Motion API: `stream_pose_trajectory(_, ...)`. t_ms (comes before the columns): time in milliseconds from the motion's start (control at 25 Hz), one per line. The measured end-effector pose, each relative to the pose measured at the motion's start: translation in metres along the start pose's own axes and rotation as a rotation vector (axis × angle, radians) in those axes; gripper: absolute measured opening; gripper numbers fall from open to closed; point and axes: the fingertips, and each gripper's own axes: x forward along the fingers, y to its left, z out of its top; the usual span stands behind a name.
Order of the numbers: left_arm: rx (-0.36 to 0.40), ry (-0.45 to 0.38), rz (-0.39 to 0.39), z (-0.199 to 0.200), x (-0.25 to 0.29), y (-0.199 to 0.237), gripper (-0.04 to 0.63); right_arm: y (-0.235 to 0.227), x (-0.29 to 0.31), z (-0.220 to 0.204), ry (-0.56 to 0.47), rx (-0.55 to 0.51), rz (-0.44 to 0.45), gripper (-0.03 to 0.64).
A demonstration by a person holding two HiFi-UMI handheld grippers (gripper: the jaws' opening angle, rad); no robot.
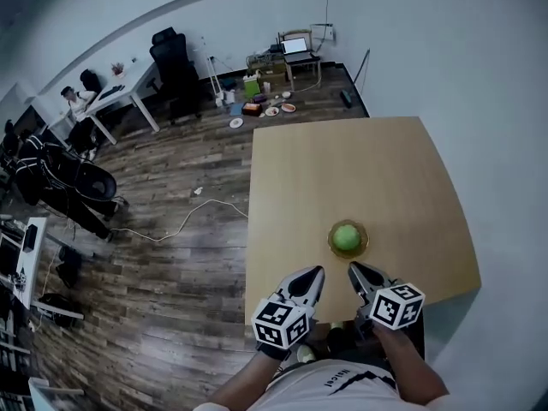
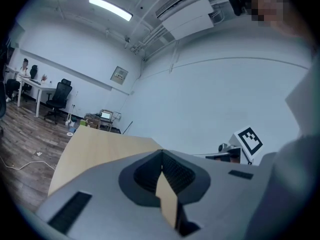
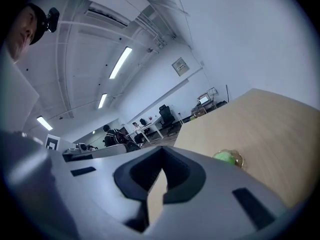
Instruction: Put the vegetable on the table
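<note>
A round green vegetable sits in a small golden dish on the light wooden table, near its front edge. My left gripper is just short of the dish on its near left, shut and empty. My right gripper is just near of the dish, shut too, holding nothing. In the right gripper view the vegetable shows beyond the jaws, to their right. The left gripper view has its jaws closed over bare table; the vegetable is out of sight there.
A white wall runs along the table's right and far sides. Left of the table is dark wood floor with a white cable, black office chairs, a white desk and floor clutter by a small laptop stand.
</note>
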Motion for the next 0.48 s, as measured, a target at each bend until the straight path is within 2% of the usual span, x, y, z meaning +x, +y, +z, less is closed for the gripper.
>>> stream_pose_trajectory(480,0.035,-0.041,-0.024,0.009,-0.012,-0.02,0.012,0.022,-0.019,0.005,-0.049,-0.061,-0.004,0.014)
